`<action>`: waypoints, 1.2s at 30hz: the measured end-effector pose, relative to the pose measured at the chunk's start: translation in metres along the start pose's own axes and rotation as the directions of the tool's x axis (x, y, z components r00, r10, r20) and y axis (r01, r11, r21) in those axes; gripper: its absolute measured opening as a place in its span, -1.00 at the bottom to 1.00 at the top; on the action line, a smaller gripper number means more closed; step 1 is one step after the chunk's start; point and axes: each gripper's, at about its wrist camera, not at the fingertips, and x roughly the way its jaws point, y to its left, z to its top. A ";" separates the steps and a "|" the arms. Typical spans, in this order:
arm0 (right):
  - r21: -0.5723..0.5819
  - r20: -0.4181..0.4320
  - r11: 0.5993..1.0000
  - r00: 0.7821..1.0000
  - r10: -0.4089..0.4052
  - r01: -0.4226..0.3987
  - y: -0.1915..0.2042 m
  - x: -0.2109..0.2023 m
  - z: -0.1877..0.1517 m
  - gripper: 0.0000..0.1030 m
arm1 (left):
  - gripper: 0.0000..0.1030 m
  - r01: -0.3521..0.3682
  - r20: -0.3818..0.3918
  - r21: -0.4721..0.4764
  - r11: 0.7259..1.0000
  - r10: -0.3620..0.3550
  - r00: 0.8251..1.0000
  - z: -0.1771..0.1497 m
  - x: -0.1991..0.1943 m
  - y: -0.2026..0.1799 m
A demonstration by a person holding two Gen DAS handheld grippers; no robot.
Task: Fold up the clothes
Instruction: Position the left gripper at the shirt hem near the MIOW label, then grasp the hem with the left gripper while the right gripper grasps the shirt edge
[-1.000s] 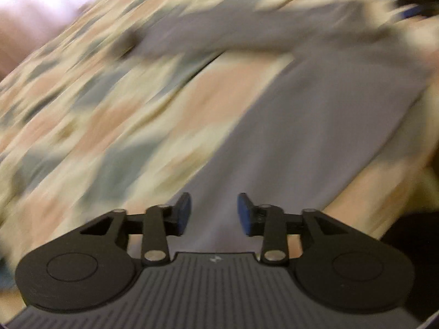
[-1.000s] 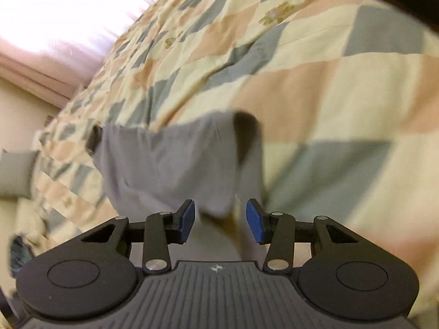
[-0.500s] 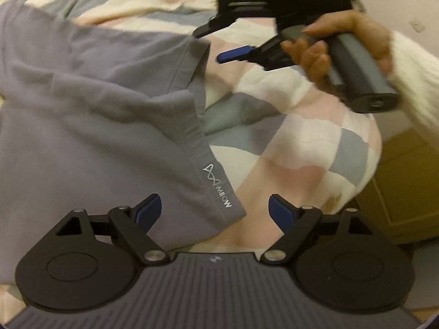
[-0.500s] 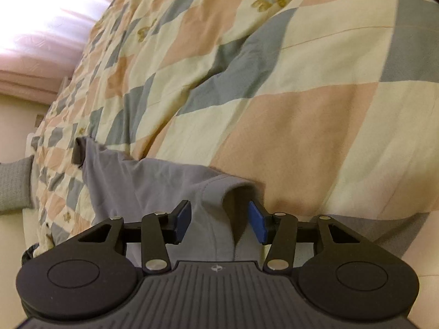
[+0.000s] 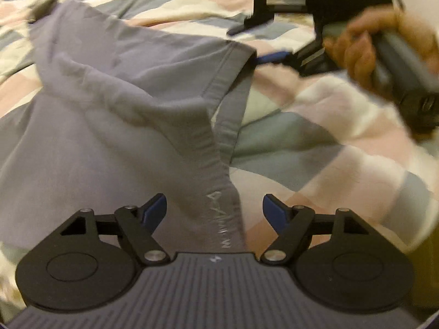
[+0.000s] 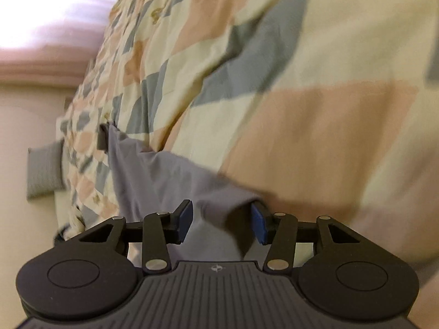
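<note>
The grey garment is spread on the quilt, filling the left and centre of the left wrist frame. Its hemmed edge is seen running from the bottom centre up to the upper right. The left gripper is held wide open astride the near end of that hem. At the far end, the right gripper is also parted, with cloth lying between its pads, not yet pinched.

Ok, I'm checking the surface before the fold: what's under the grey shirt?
The grey shirt lies on a checked quilt of cream, pink and blue-grey patches, which shows all around it. Whatever is directly beneath the fabric is covered and cannot be seen.
</note>
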 end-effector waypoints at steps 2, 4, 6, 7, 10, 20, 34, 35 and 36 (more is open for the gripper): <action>-0.046 -0.032 0.998 0.999 0.033 -0.035 0.001 0.001 0.012 -0.05 | 0.14 -0.118 -0.012 -0.030 0.993 0.117 0.993 -0.001 0.008 -0.017; -0.079 -0.063 0.996 0.997 0.040 -0.045 0.001 0.005 0.019 -0.05 | 0.00 -0.191 -0.038 -0.094 0.977 0.188 0.981 -0.003 0.014 -0.022; -0.101 -0.088 0.993 0.995 0.048 -0.057 0.000 0.009 0.024 -0.05 | -0.06 -0.214 -0.037 -0.189 0.958 0.211 0.977 -0.005 0.012 -0.019; -0.103 -0.096 0.992 0.994 0.056 -0.066 -0.001 0.010 0.026 -0.05 | -0.06 -0.218 -0.028 -0.224 0.950 0.217 0.976 -0.007 0.008 -0.018; -0.092 -0.105 0.993 0.992 0.064 -0.074 -0.006 0.012 0.032 -0.09 | -0.06 -0.217 -0.007 -0.274 0.937 0.224 0.975 -0.013 -0.002 -0.022; -0.116 -0.158 0.992 0.987 0.039 -0.058 -0.008 0.020 0.039 -0.09 | -0.41 -0.328 -0.026 -0.249 0.911 0.332 0.943 -0.024 -0.010 -0.033; -0.224 -0.079 0.966 0.990 0.113 -0.128 0.027 -0.009 0.047 -0.95 | -0.99 -0.316 0.041 0.399 0.861 0.327 0.944 -0.027 -0.007 -0.094; -0.210 -0.064 0.966 0.988 0.142 -0.153 0.030 -0.020 0.052 -0.95 | -0.99 -0.314 0.071 0.473 0.823 0.320 0.945 -0.026 -0.013 -0.103; -0.175 -0.050 0.969 0.985 0.166 -0.173 0.029 -0.030 0.060 -0.95 | -0.99 -0.308 0.095 0.527 0.792 0.305 0.948 -0.022 -0.019 -0.110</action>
